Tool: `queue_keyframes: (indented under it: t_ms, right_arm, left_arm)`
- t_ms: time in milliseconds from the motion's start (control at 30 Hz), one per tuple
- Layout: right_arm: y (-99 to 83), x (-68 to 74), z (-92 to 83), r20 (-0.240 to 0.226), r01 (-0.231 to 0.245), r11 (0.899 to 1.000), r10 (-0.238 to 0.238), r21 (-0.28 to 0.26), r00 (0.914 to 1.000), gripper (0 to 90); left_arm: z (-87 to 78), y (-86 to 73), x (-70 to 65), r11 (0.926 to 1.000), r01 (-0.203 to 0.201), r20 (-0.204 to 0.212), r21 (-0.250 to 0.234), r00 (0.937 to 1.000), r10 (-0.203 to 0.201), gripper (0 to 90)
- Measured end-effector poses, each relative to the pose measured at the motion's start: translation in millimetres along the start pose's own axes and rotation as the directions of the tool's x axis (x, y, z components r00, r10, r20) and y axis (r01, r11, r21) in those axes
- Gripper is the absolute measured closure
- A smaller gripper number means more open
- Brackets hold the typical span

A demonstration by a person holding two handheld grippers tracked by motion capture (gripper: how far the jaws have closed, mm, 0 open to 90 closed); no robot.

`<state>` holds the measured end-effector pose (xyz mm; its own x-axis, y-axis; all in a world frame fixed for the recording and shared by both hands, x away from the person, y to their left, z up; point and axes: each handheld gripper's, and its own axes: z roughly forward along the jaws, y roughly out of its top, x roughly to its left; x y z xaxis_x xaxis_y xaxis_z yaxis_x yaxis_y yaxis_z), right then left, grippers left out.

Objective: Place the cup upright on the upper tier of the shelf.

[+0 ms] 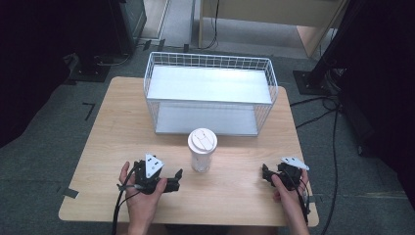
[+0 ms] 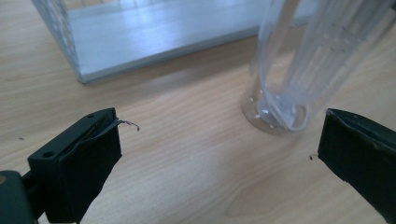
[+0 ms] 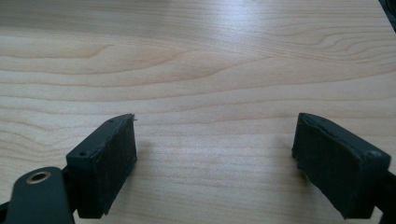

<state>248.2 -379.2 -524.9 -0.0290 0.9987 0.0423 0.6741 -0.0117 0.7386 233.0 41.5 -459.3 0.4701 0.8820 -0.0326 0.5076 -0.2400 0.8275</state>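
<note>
A clear plastic tumbler with a white lid (image 1: 202,149) stands upright on the wooden table (image 1: 107,147), just in front of a white wire basket shelf (image 1: 210,93). My left gripper (image 1: 175,180) lies low on the table left of the tumbler, open and pointing toward it; in the left gripper view the tumbler's base (image 2: 280,112) sits ahead and to the right between the spread jaws (image 2: 219,149). My right gripper (image 1: 266,174) rests near the table's right front, open, with bare wood between its jaws (image 3: 215,158).
The wire basket shelf (image 2: 154,37) has two grey levels and takes up the back middle of the table. Cables trail off the table's front edge and across the floor (image 1: 323,105) at right. Dark equipment stands around the table.
</note>
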Motion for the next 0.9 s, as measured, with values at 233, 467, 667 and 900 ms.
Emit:
queue_keyframes:
  t_ms: [233,467,667,900]
  right_arm:
    - [0.1,0.3,0.4,0.006,0.009,1.0,-0.009,-0.001,0.9999,13.7]
    - [0.1,1.1,0.4,0.007,0.007,1.0,-0.007,0.003,1.0,13.7]
    - [0.1,1.0,0.3,0.009,0.006,1.0,-0.006,0.003,0.9999,13.7]
    - [0.1,1.2,0.3,0.008,0.006,1.0,-0.006,0.004,0.9999,13.7]
  left_arm:
    - [8.2,5.0,-12.4,0.9997,-0.019,0.03,0.017,0.9994,0.018,0.0]
    - [18.0,4.9,-24.1,0.9996,-0.026,0.068,0.008,0.9974,0.025,0.0]
    - [28.1,6.6,-37.2,0.9995,-0.031,0.068,-0.002,0.9972,0.031,0.0]
    - [41.6,12.1,-49.6,0.9993,-0.012,0.07,-0.035,0.9974,0.014,0.0]
